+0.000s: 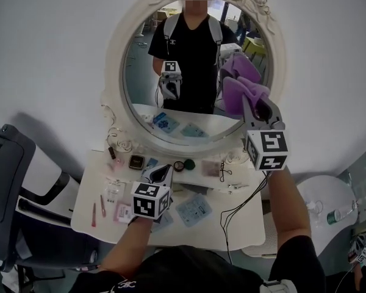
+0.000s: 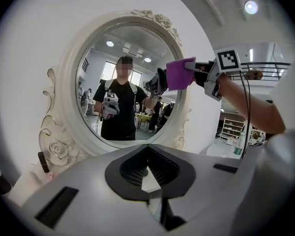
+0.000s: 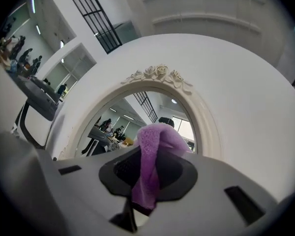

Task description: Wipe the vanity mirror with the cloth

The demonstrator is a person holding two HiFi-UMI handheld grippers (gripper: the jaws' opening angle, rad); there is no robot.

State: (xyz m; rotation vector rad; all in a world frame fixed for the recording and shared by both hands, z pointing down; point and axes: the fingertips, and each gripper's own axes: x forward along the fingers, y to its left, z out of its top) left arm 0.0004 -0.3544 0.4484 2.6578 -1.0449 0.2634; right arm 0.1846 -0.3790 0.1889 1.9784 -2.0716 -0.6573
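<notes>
The oval vanity mirror, in an ornate white frame (image 1: 118,60), stands on the wall above the vanity table. It also fills the left gripper view (image 2: 64,82) and the right gripper view (image 3: 160,75). My right gripper (image 1: 258,107) is raised at the mirror's right side, shut on a purple cloth (image 1: 241,90). The cloth (image 3: 148,166) hangs bunched between its jaws and touches the glass near the right rim. From the left gripper view the cloth (image 2: 179,73) sits against the frame's right edge. My left gripper (image 1: 162,174) is held low over the table, shut and empty.
The white vanity table (image 1: 244,231) carries sheet-mask packets (image 1: 194,209), a small compact (image 1: 136,162), pink sticks (image 1: 94,214) and a black cable (image 1: 241,203). A dark chair (image 1: 12,182) stands at the left. A round white stand with a bottle (image 1: 341,212) is at the right.
</notes>
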